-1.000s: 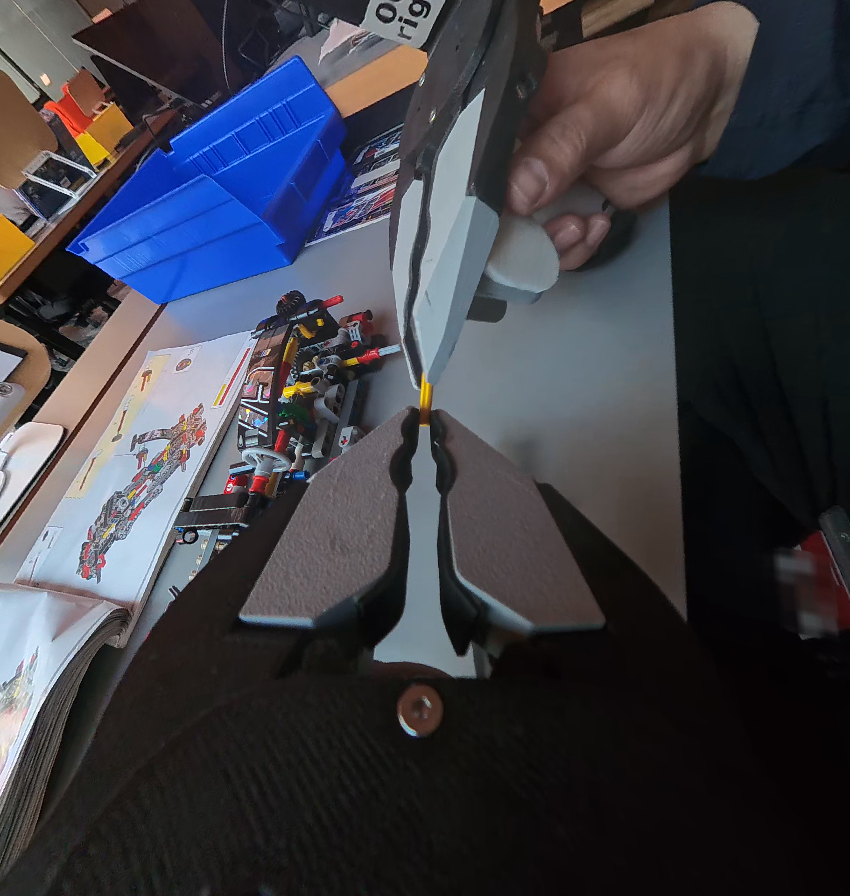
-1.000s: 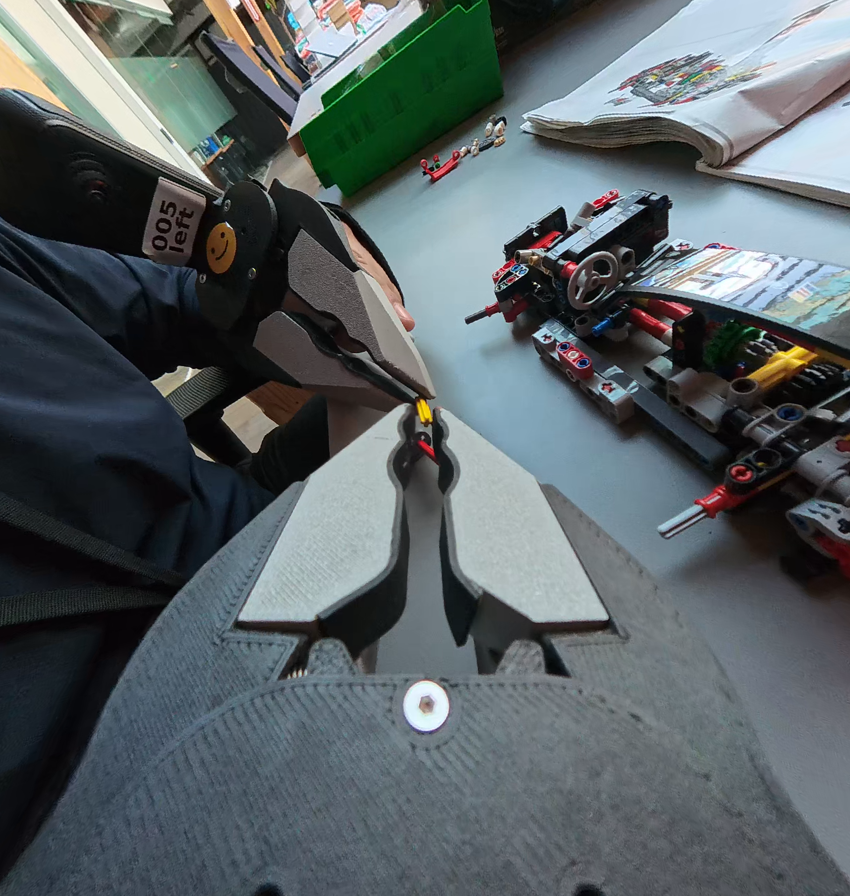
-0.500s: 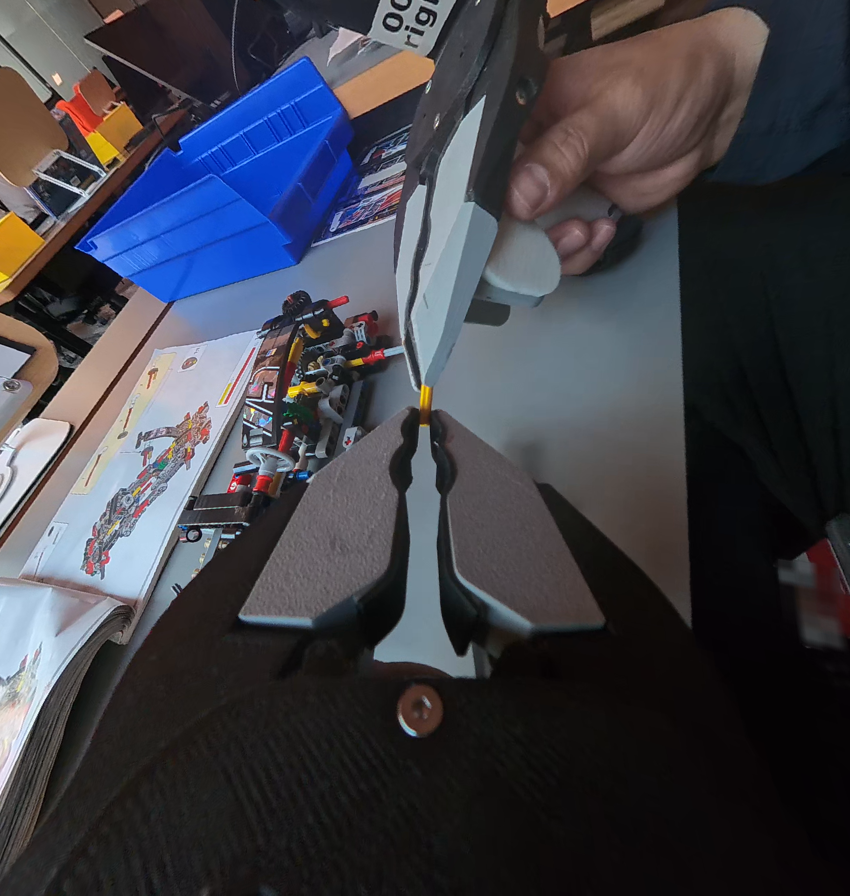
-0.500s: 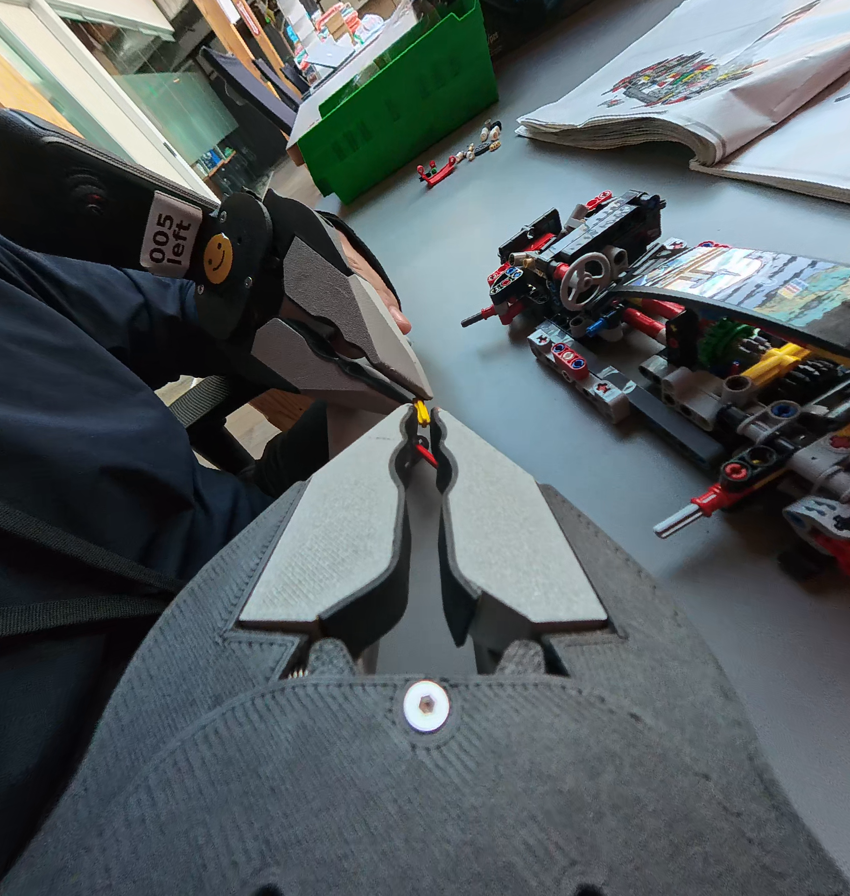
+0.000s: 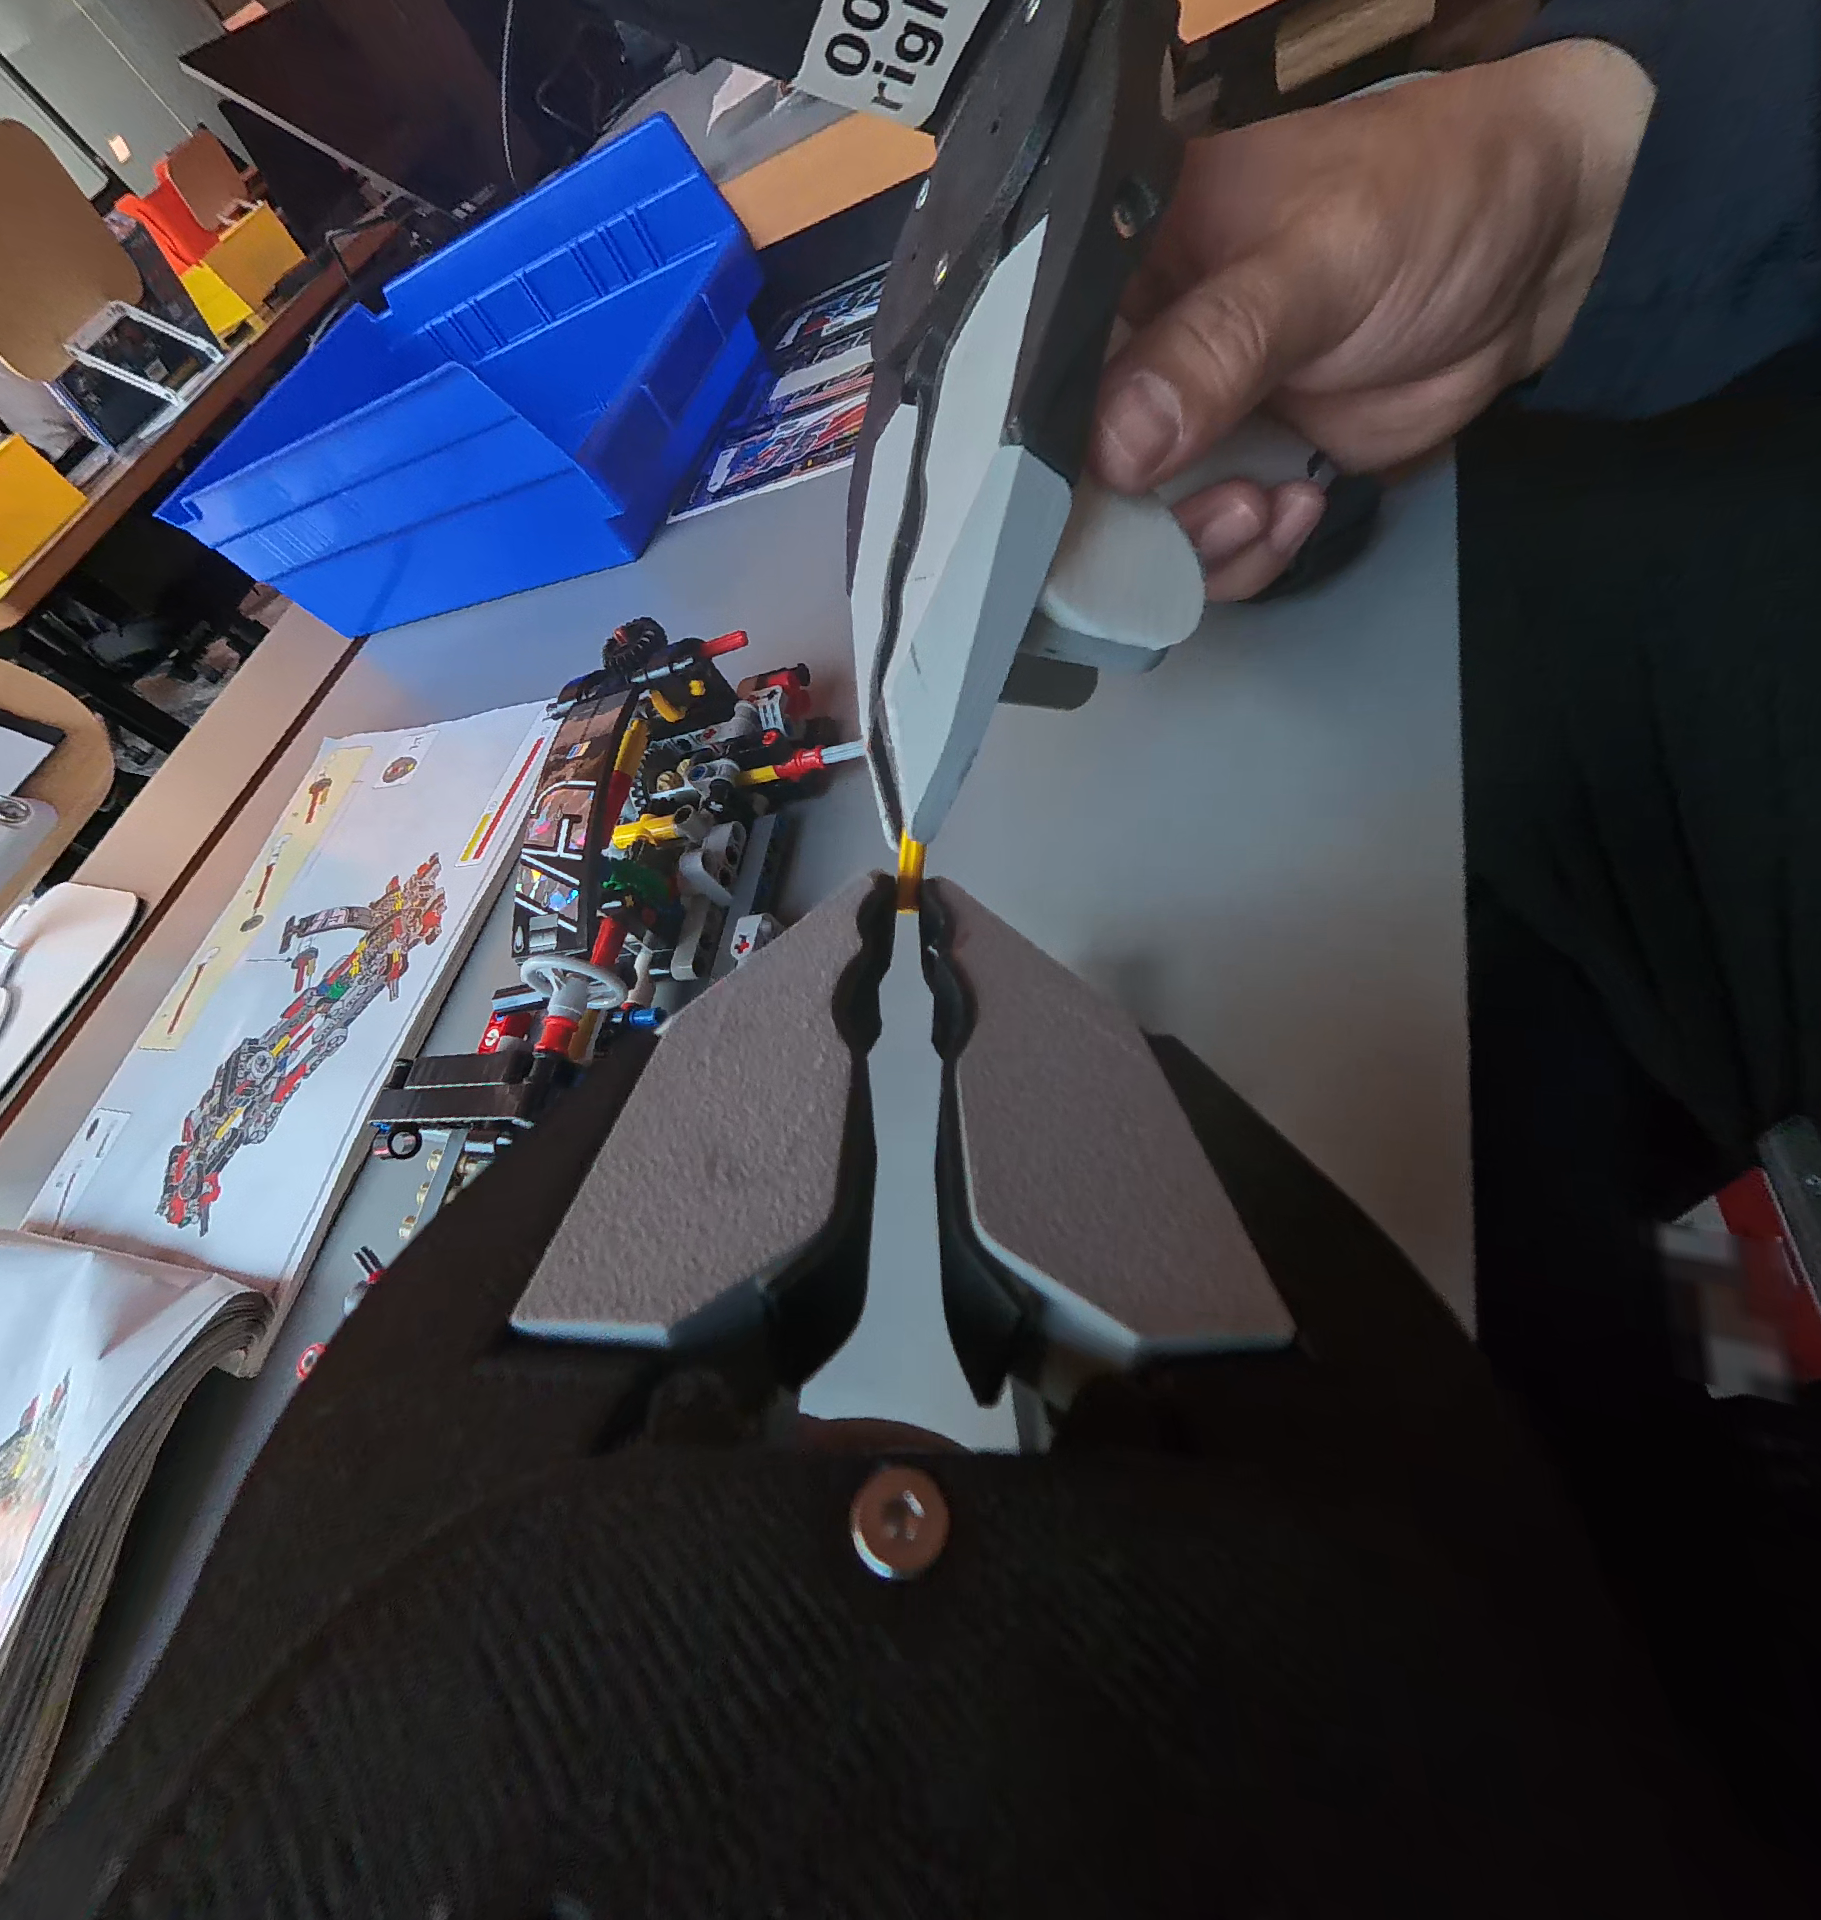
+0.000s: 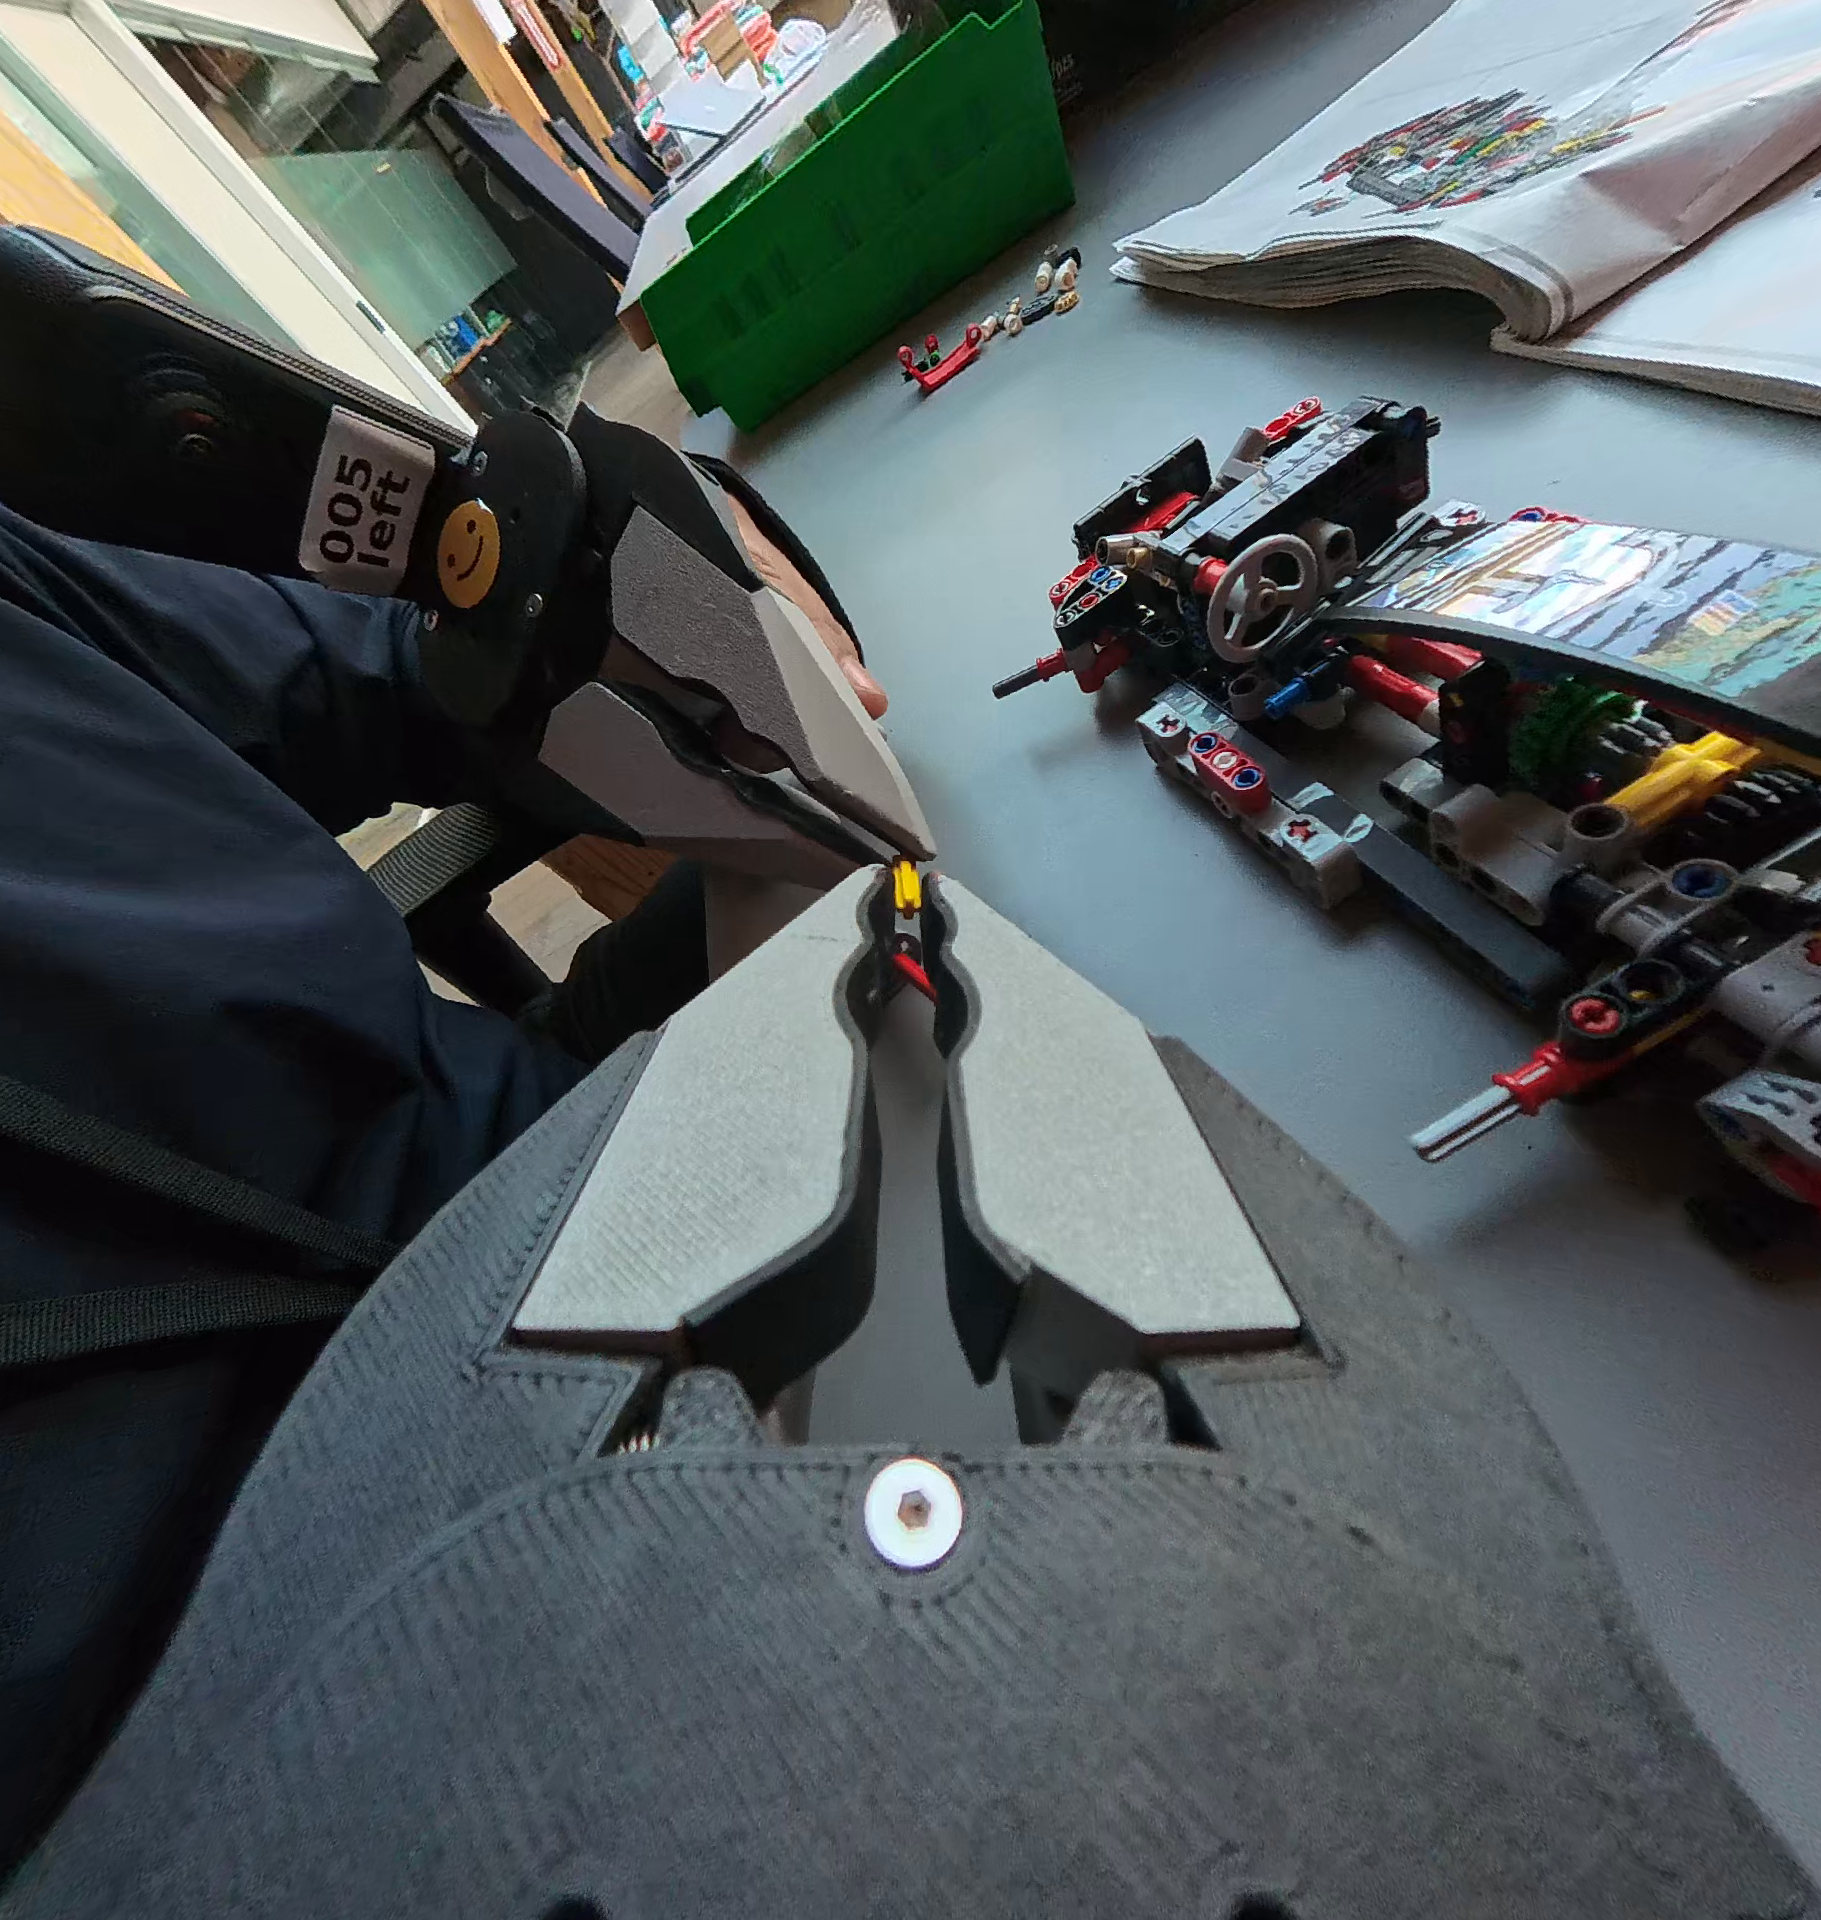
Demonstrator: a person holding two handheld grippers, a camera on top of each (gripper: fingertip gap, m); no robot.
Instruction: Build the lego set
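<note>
I have both grippers raised over the grey table [image 5: 1197,831], tip to tip. My left gripper [image 5: 907,906] is pinched narrow on a small yellow pin [image 5: 910,871], the pads pressing its near end from both sides. My right gripper [image 6: 907,902] comes at it from the opposite end, its fingertips [image 5: 911,800] closed on the far end of the same yellow pin, so the pin bridges the 2 sets of tips. In the right wrist view, a small red and black piece [image 6: 904,961] sits just behind the pin, between the right fingers; how it is held I cannot tell. My hand [image 5: 1342,281] grips the right gripper's handle.

Just beyond the grippers, on the table, lies a half-built brick vehicle [image 6: 1405,665] with a grey steering wheel [image 6: 1261,595], red and yellow axles and a curved dark panel [image 6: 1612,613]. An open instruction booklet [image 5: 293,935] lies beside it. Farther off stand a blue bin [image 5: 490,416] and a green bin [image 6: 864,218], with a few loose small parts [image 6: 989,322] near the green one
</note>
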